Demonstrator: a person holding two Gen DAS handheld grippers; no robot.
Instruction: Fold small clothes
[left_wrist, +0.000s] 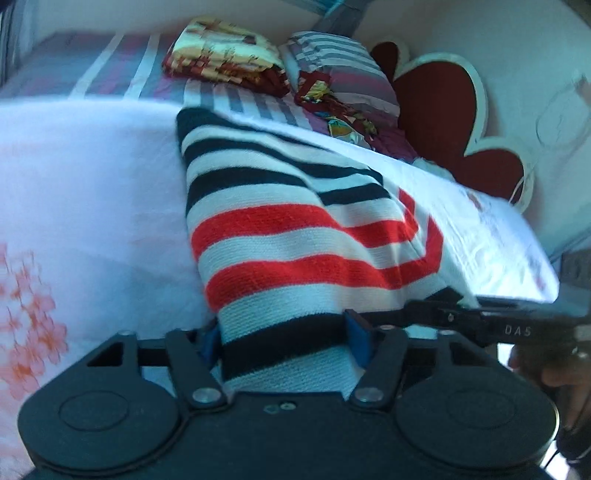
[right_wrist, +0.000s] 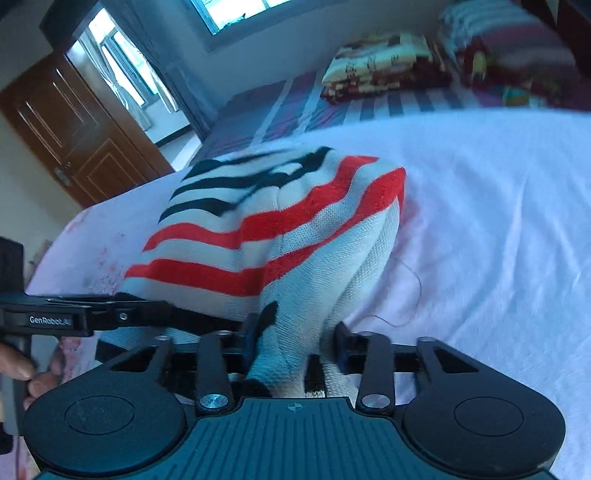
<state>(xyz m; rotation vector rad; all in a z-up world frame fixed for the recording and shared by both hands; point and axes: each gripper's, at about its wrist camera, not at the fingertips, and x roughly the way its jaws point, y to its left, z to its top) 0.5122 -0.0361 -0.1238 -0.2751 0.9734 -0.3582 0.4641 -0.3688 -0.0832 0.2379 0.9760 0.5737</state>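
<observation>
A knitted sweater (left_wrist: 280, 229) with white, black and red stripes lies on a white bedsheet (left_wrist: 92, 203) printed with pink flowers. Its near hem runs between the blue pads of my left gripper (left_wrist: 284, 341), which is shut on the fabric. In the right wrist view the same sweater (right_wrist: 280, 236) is bunched and raised off the sheet (right_wrist: 480, 221). My right gripper (right_wrist: 295, 339) is shut on a gathered fold of it. Each gripper shows in the other's view: the right one (left_wrist: 480, 317) at the sweater's right edge, the left one (right_wrist: 74, 317) at its left edge.
A folded patterned blanket (left_wrist: 221, 51) and a striped pillow (left_wrist: 332, 59) lie at the far end of the bed. A red heart-shaped piece (left_wrist: 443, 110) stands against the wall. A wooden door (right_wrist: 74, 129) is beyond the bed's left side. A person's hand (right_wrist: 22, 365) holds the left handle.
</observation>
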